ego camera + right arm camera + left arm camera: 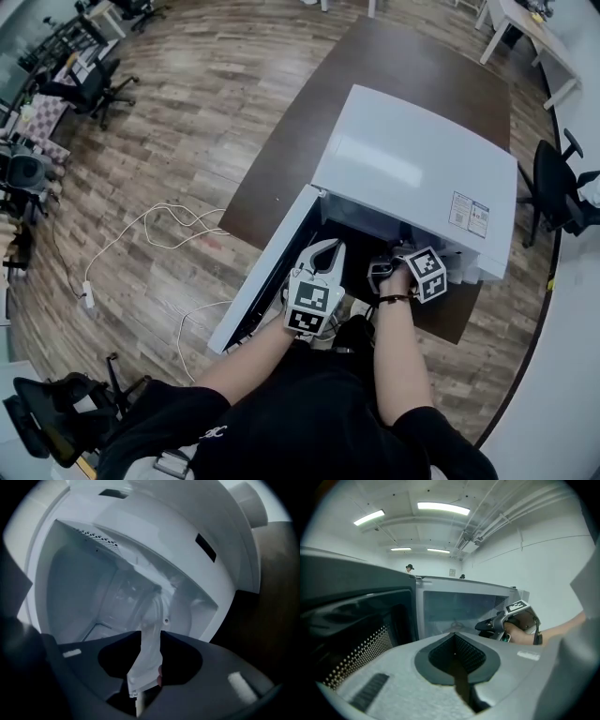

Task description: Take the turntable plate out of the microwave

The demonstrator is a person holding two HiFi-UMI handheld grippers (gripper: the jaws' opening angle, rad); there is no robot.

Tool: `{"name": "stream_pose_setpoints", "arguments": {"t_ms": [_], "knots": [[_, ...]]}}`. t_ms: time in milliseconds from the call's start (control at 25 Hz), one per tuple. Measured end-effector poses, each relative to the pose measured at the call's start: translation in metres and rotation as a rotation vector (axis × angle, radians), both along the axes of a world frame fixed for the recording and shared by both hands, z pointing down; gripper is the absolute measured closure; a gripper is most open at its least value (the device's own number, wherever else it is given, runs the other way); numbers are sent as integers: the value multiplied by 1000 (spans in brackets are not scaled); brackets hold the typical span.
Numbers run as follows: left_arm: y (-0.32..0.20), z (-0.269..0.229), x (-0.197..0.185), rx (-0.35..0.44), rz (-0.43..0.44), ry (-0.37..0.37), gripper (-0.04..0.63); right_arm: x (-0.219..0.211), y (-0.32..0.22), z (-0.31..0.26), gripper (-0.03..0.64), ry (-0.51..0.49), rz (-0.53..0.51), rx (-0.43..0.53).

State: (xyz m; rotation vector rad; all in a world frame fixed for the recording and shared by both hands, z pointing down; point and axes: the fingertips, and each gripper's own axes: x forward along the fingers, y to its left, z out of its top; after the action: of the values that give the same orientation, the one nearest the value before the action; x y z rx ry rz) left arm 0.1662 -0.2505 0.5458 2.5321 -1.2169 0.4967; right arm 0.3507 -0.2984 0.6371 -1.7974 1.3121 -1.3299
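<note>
The white microwave (412, 169) stands on a dark table with its door (267, 281) swung open to the left. In the right gripper view, which is rolled onto its side, the clear glass turntable plate (149, 656) runs from the cavity floor towards me. Its rim lies in the gap of my right gripper (151, 637), whose jaws stand open around it. In the head view my right gripper (382, 270) reaches into the cavity mouth. My left gripper (326, 249) is shut and empty just outside it, beside the door. The left gripper (454, 637) faces the cavity (459, 609) and sees the right gripper (486, 625).
The door's perforated window (356, 656) is close on my left. The dark brown table (394, 75) extends beyond the microwave. A white cable (169, 220) lies on the wood floor at the left. Office chairs (94, 84) (558, 187) stand further off.
</note>
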Motion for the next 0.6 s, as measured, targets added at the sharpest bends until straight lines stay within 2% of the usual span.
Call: {"name": "stream_pose_setpoints", "arguments": {"t_ms": [160, 320, 480, 600], "knots": [[2, -2, -1, 4, 10, -1, 588, -3, -3, -2, 506, 7, 5, 36], [3, 1, -6, -3, 10, -8, 588, 2, -6, -6, 506, -126, 53, 112], [7, 10, -8, -18, 11, -21, 588, -8, -7, 0, 516, -181, -8, 155], [9, 12, -8, -24, 12, -26, 588, -23, -12, 0, 529, -173, -54, 155]]}}
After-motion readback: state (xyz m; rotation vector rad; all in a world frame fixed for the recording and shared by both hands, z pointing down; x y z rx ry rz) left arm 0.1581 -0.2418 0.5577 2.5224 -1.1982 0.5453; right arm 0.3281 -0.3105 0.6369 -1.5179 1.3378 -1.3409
